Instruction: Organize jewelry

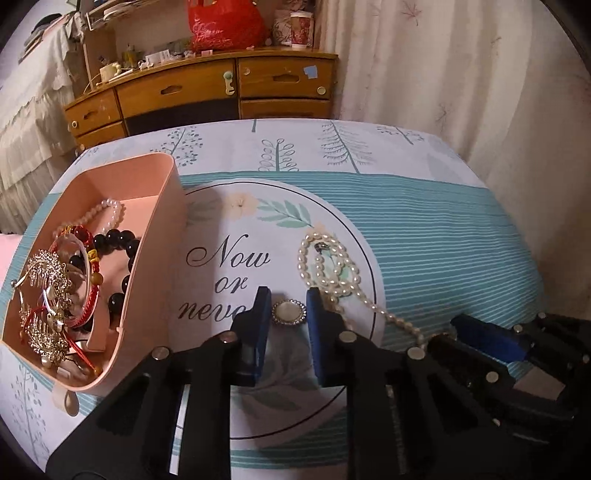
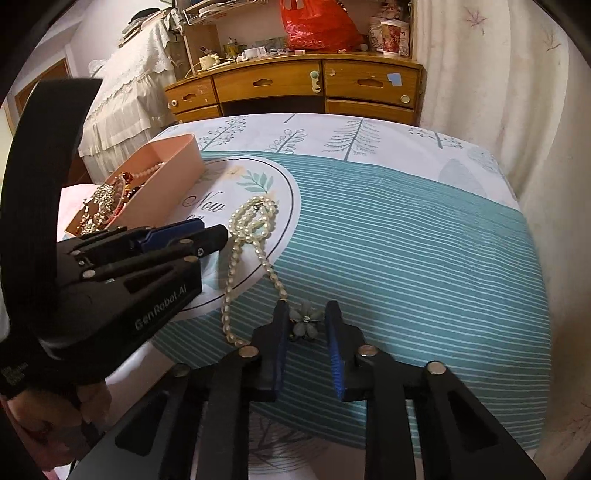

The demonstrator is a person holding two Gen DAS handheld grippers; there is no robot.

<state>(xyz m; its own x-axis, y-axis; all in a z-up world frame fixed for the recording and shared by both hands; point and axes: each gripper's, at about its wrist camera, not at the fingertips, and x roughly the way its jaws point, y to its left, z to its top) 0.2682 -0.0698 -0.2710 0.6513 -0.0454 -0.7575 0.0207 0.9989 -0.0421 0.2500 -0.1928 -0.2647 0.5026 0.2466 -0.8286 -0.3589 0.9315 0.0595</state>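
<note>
A pink box (image 1: 168,236) on the left of the table holds several bracelets, gold hairpieces and a pearl bracelet; it also shows in the right wrist view (image 2: 173,173). My left gripper (image 1: 288,295) is open, its blue pads on either side of a round pearl brooch (image 1: 289,312) that lies on the cloth. A long pearl necklace (image 1: 328,266) lies just to its right and runs toward my right gripper; it shows in the right wrist view too (image 2: 251,225). My right gripper (image 2: 306,314) is open around a grey flower brooch (image 2: 306,320) on the cloth.
The table wears a teal striped cloth (image 2: 406,240) printed with "Now or never". Behind it stands a wooden dresser (image 1: 221,88) with a red bag (image 1: 225,26) and cups on top. A curtain (image 1: 461,74) hangs at right. My left gripper body (image 2: 122,280) sits left of the right one.
</note>
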